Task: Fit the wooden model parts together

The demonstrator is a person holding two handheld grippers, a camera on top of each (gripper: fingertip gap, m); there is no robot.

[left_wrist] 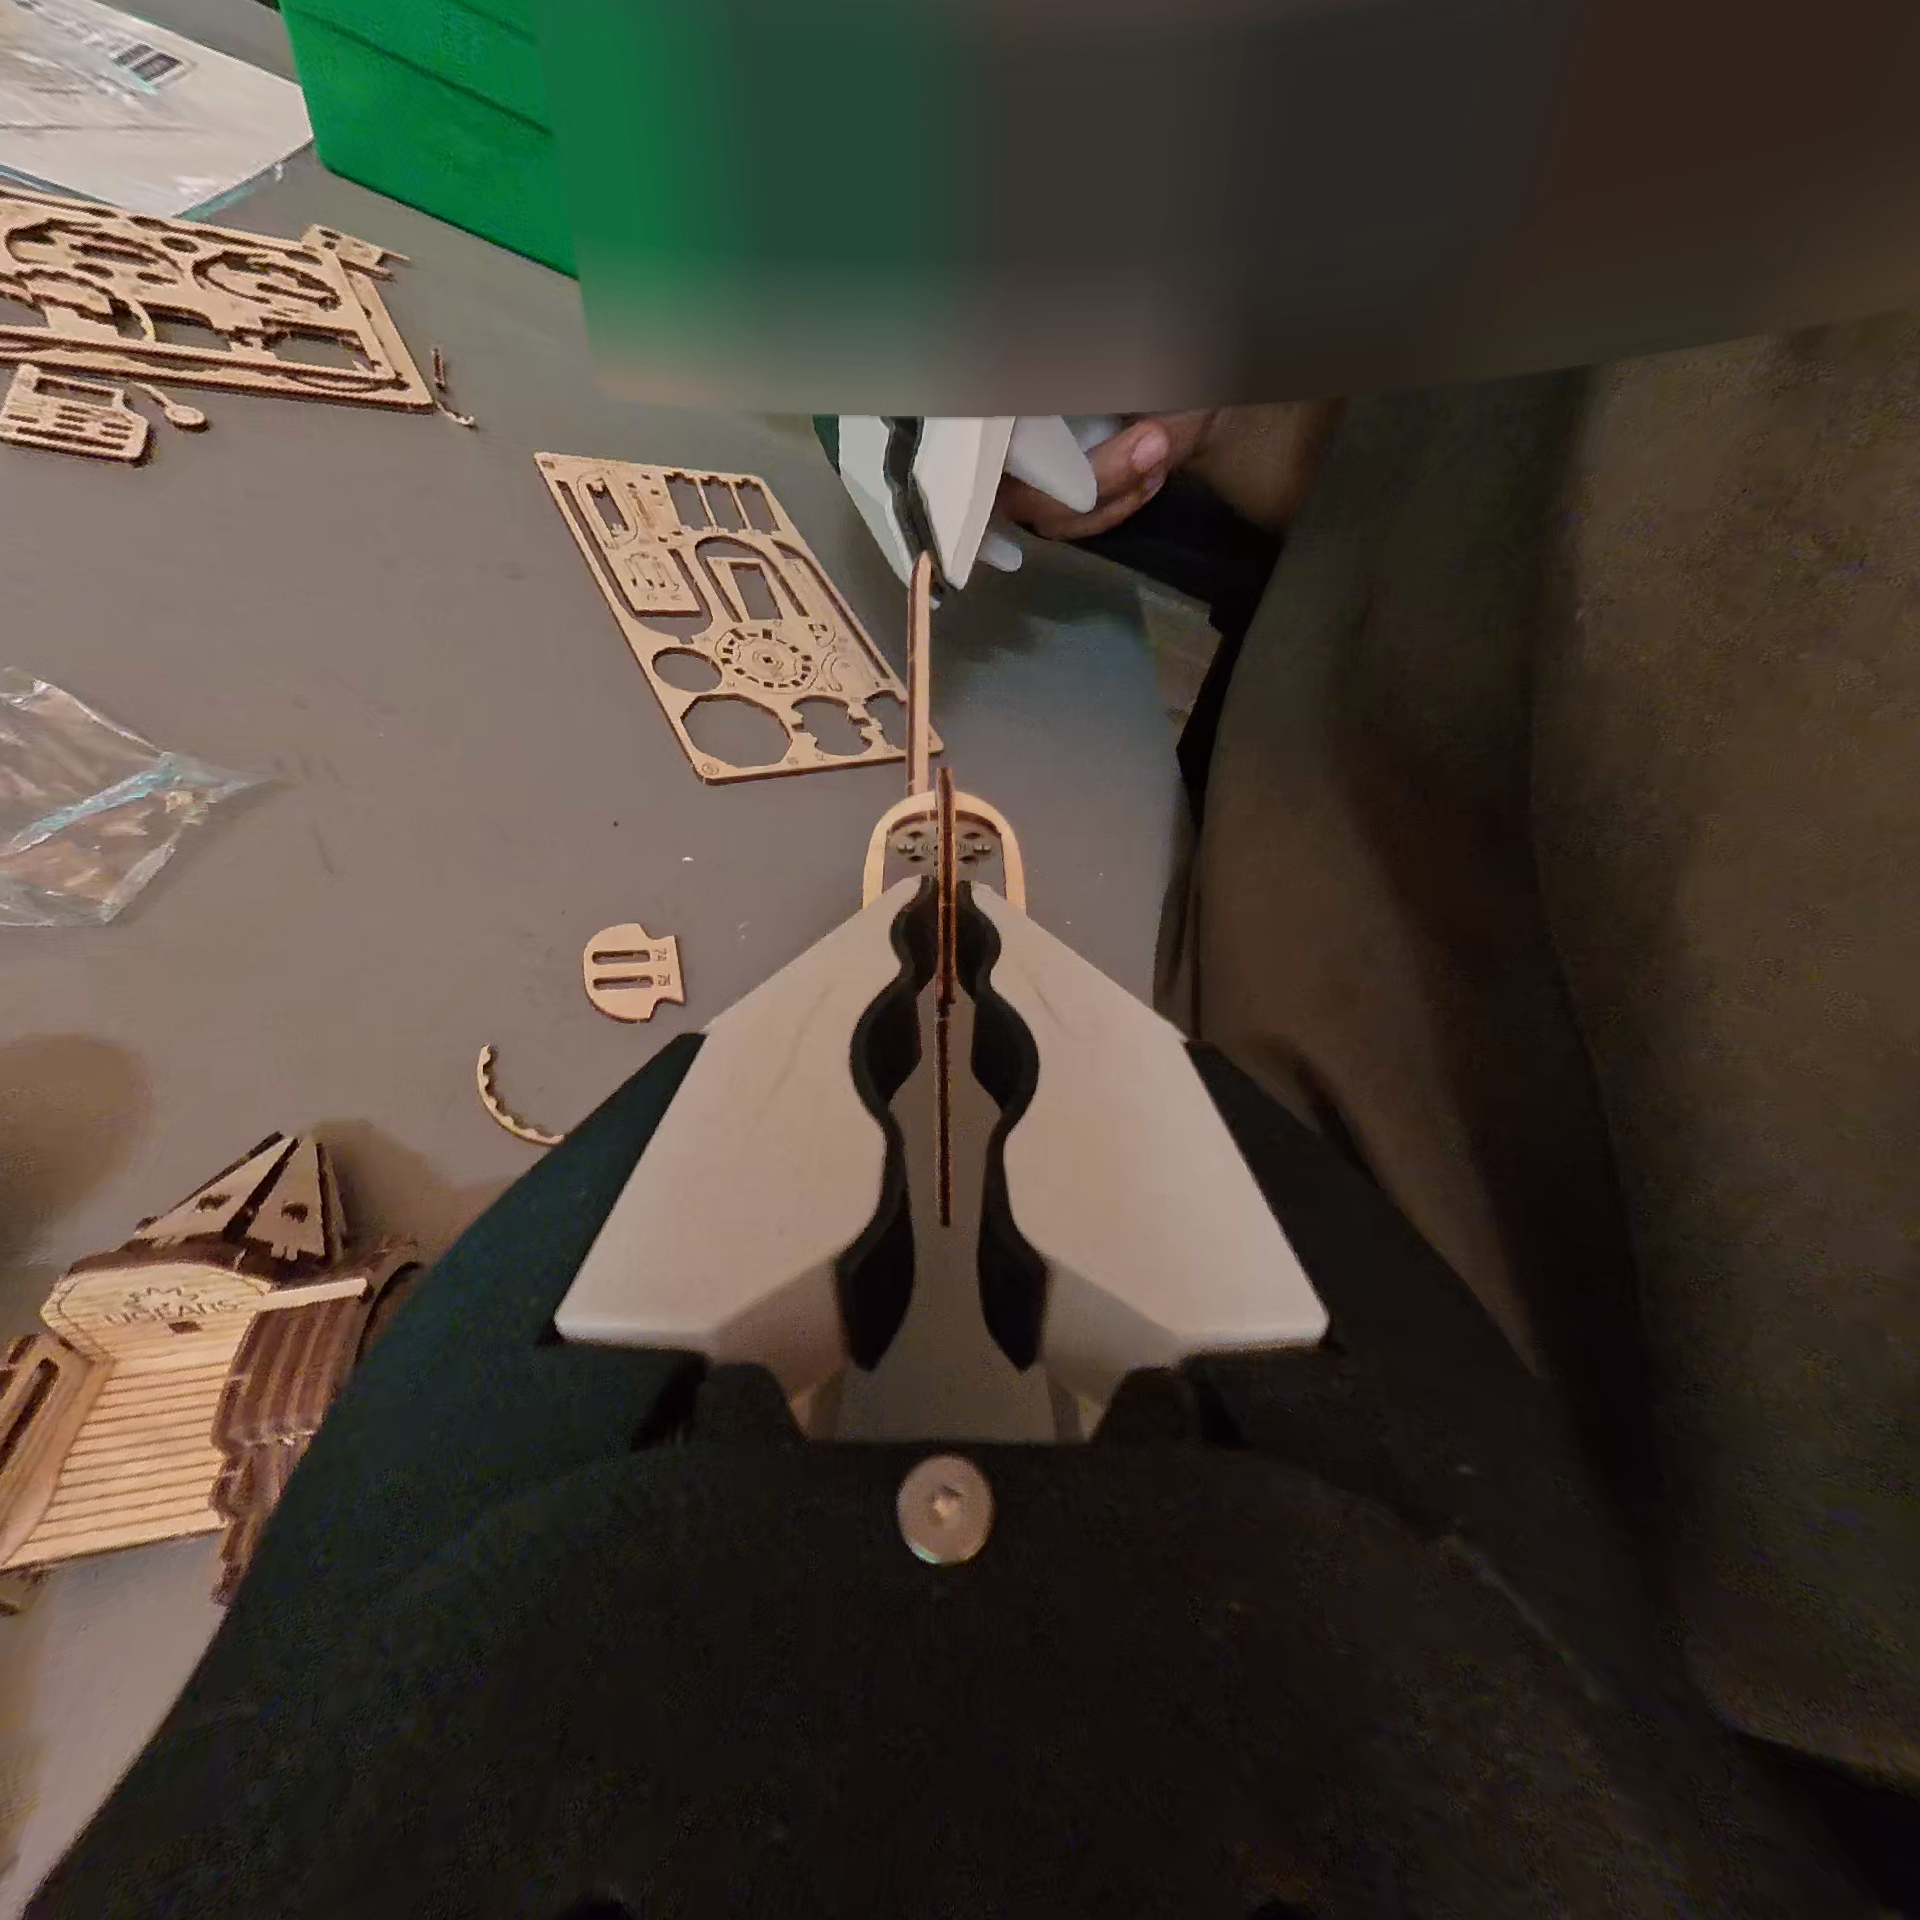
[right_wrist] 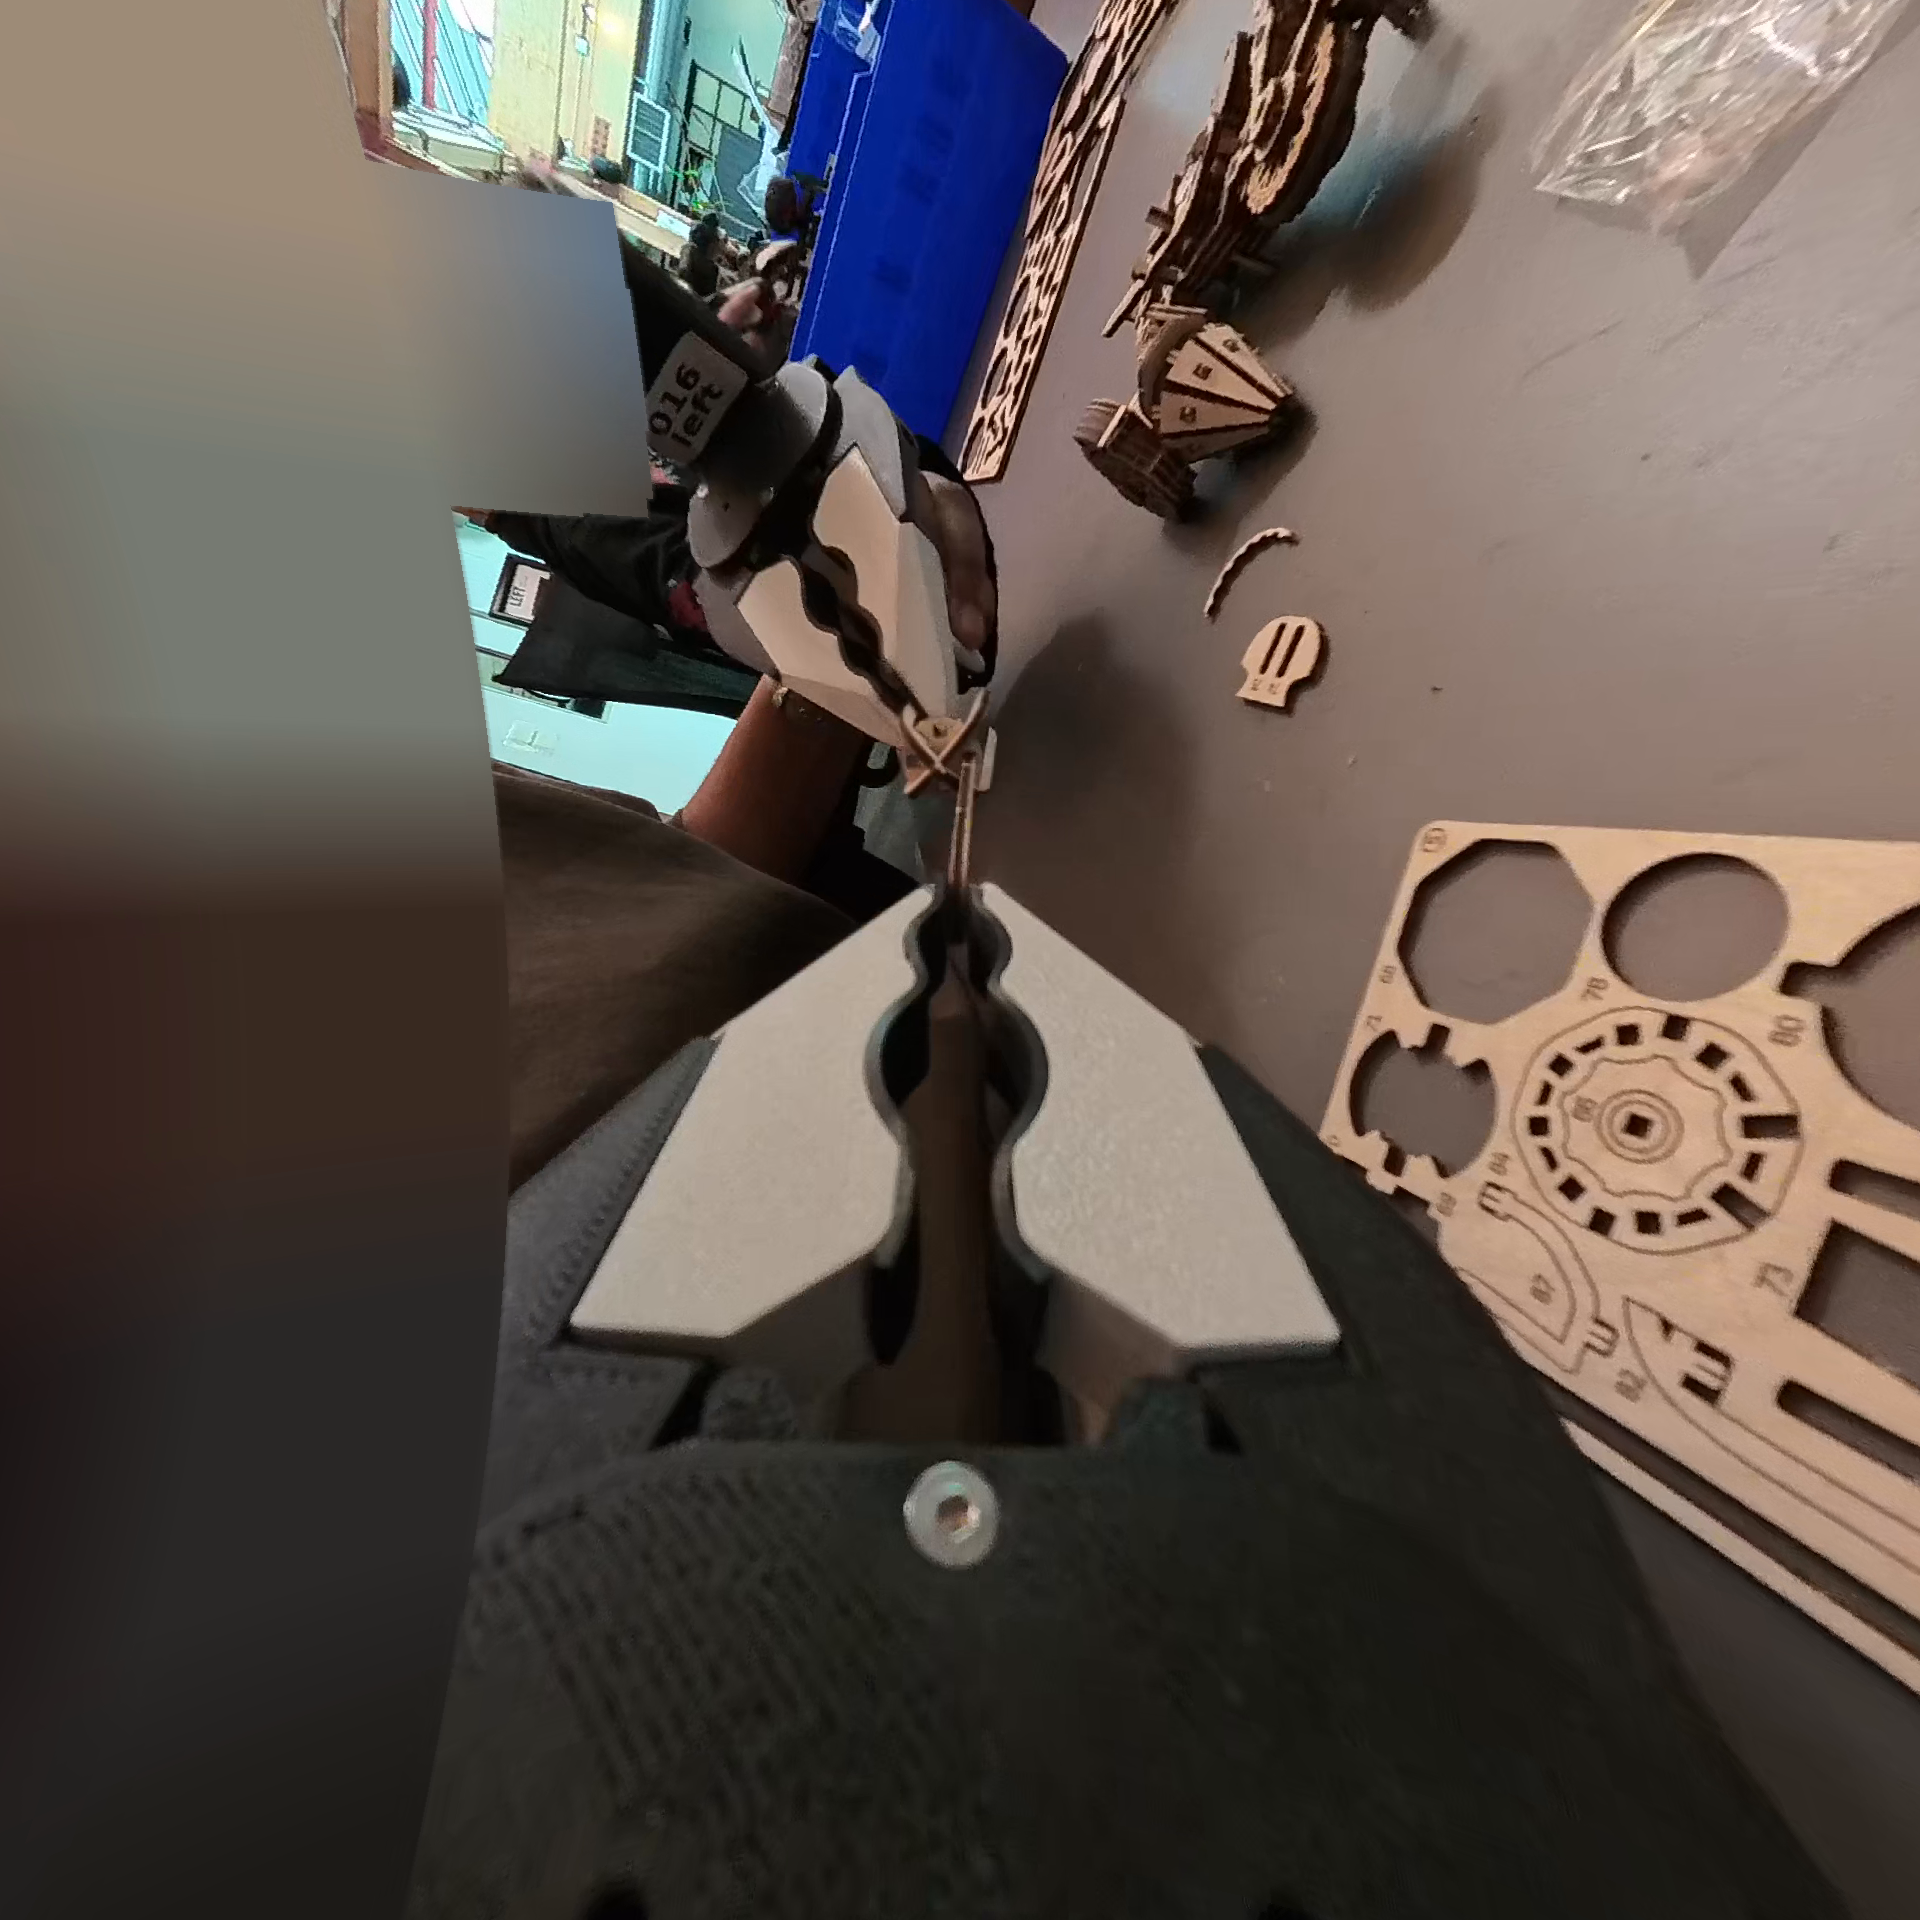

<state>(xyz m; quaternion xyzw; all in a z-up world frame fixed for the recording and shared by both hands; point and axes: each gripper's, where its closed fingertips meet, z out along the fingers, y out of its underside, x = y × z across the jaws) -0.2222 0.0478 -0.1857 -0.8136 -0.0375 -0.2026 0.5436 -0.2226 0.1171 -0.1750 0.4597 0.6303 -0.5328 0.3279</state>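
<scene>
In the left wrist view my left gripper [left_wrist: 943, 891] is shut on a small wooden assembly [left_wrist: 943, 844]: a thin plate seen edge-on between the pads, with an arch-shaped piece crossing it just past the fingertips. My right gripper [left_wrist: 928, 569] comes in from above, shut on a thin wooden strip [left_wrist: 918, 675] whose lower end meets the assembly. In the right wrist view my right gripper [right_wrist: 961, 896] is shut on the strip [right_wrist: 964, 821]. The strip's far end touches the crossed wooden assembly [right_wrist: 940, 750], which the left gripper [right_wrist: 923, 727] holds above the table edge.
On the grey table [left_wrist: 364, 644] lie a cut-out part sheet [left_wrist: 727, 623] [right_wrist: 1662, 1143], a slotted round piece [left_wrist: 629, 977] [right_wrist: 1283, 660], a curved toothed piece [left_wrist: 509, 1101] and a partly built model [left_wrist: 177, 1351] [right_wrist: 1195, 416]. A green box [left_wrist: 416, 104] and a plastic bag [left_wrist: 83, 800] lie farther off.
</scene>
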